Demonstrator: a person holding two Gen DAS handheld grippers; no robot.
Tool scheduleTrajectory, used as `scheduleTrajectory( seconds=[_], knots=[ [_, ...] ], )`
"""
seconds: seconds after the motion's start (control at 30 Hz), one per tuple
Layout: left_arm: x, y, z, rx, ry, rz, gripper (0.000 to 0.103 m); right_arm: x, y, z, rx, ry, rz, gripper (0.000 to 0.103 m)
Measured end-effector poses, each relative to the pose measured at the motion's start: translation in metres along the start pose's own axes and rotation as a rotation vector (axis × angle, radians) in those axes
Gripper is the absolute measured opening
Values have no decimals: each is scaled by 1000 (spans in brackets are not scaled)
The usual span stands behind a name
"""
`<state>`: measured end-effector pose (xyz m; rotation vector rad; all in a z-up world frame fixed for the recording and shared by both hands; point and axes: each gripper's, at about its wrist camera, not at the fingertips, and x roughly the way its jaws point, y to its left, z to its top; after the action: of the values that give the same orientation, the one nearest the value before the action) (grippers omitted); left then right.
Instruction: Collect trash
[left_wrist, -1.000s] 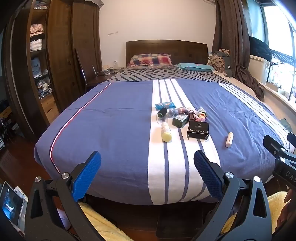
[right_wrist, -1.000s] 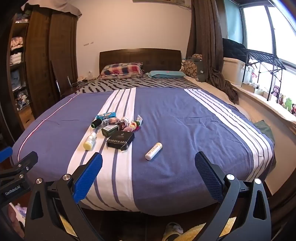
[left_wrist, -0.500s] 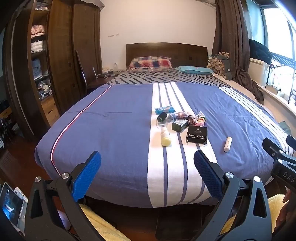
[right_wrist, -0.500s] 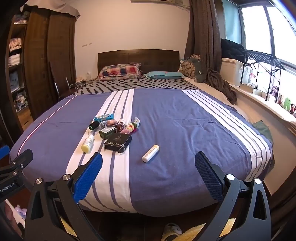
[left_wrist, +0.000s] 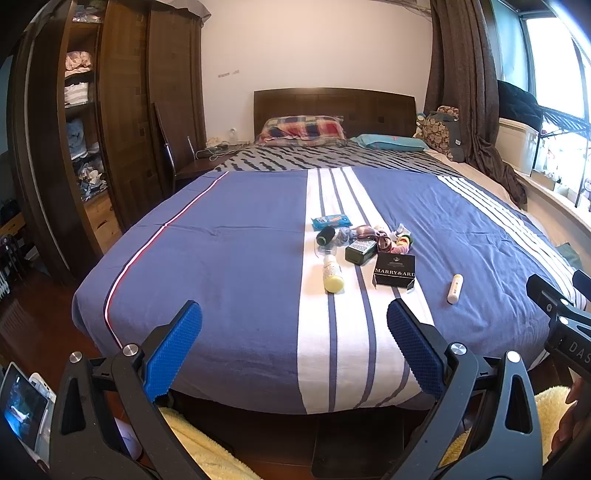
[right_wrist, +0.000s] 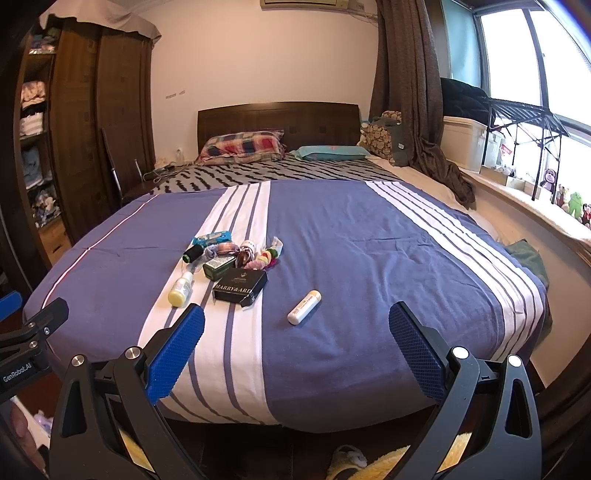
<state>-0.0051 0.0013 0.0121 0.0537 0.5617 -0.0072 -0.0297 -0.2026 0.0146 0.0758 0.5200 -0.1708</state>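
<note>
On bedspread (right_wrist: 369, 258), white tube (right_wrist: 304, 307) diagonal

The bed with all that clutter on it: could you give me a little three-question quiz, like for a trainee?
1. True or false: the right tool is holding the white tube.
2. Which lies nearest the foot of the bed? A. black box B. blue packet C. plaid pillow
3. Fill in: the yellow-bottomed bottle lies on the ___ stripe.

Key: 1 false; 2 A; 3 white.
</note>
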Motion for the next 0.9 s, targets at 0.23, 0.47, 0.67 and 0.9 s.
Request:
scheduleTrajectory(
  seconds=[0.23,0.47,0.67,0.9],
  knots=[
    [-3,2,0,-3,-6,3,95,-3,0,0,1,-1,8,100],
    [-5,2,-3,0,-4,0,95,-3,0,0,8,1,9,100],
    [-4,0,-4,0,-5,0,95,-2,-1,0,11,2,8,100],
    [-4,0,-4,1,-4,1,95,-1,-2,0,14,1,10,100]
  ],
)
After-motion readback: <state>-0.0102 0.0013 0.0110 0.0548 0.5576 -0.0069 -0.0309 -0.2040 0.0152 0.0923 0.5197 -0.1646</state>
